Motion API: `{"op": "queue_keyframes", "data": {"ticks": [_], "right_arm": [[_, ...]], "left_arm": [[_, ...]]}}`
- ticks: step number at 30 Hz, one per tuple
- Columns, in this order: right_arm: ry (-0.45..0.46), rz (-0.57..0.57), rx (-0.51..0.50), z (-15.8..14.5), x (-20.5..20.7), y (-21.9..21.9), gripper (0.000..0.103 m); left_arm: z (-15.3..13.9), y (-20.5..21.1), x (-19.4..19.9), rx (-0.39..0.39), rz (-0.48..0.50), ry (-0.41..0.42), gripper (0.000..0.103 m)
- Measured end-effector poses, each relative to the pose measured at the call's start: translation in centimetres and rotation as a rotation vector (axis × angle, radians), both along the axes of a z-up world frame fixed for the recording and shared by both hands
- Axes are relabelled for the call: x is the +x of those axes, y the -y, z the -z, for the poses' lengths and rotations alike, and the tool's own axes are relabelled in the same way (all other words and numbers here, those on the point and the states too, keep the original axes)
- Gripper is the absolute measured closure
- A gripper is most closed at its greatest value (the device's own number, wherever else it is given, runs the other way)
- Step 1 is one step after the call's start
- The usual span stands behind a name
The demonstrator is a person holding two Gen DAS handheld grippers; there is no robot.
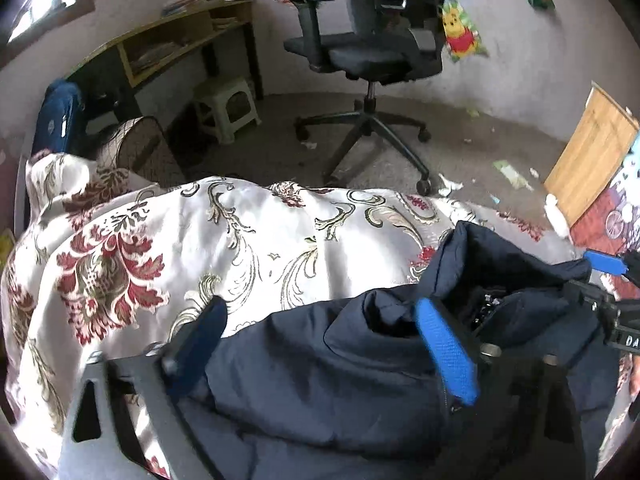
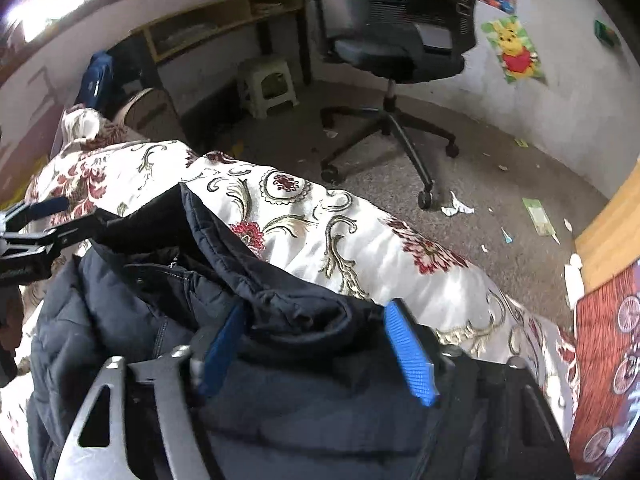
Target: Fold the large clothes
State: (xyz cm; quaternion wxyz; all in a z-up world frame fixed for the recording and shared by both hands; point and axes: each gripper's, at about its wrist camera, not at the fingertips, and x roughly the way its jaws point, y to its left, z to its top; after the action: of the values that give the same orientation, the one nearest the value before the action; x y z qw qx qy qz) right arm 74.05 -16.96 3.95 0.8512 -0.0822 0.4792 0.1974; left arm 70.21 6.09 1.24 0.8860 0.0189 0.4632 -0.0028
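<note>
A dark navy padded jacket lies bunched on a white bedspread with red and gold flowers. My left gripper hovers over its near fold with the jaws wide; the bulk of the cloth sits between the blue fingers, whose pad face shows bare. In the right wrist view the jacket rises in a thick fold between the fingers of my right gripper. The right pad shows uncovered, so the jaws stand apart around the cloth. Each gripper shows at the edge of the other's view.
Beyond the bed stands a black office chair on grey carpet littered with paper scraps. A wooden desk with a pale stool under it is at the back left. A wooden board leans at the right.
</note>
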Motion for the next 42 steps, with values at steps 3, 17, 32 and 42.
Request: {"op": "queue_keyframes", "data": {"ticks": [3,17,32,42], "right_arm": [[0.012,0.011,0.020,0.1,-0.1,0.4,0.087],[0.045,-0.112,0.073,0.7,-7.6,3.2,0.095],[0.039,-0.055,0.159,-0.6,-8.2,4.6,0.082],[-0.075,0.052,0.330,0.5,0.3,0.0,0.086]], "left_arm": [[0.5,-0.1,0.2,-0.090,0.029,-0.030,0.076],[2.1,-0.5,-4.8,-0.067,0.138,-0.130,0.099],[2.2,-0.5,-7.7,-0.123,0.212,-0.026,0.098],[0.6,3.7,0.2,-0.209,0.162,0.013,0.096]]}}
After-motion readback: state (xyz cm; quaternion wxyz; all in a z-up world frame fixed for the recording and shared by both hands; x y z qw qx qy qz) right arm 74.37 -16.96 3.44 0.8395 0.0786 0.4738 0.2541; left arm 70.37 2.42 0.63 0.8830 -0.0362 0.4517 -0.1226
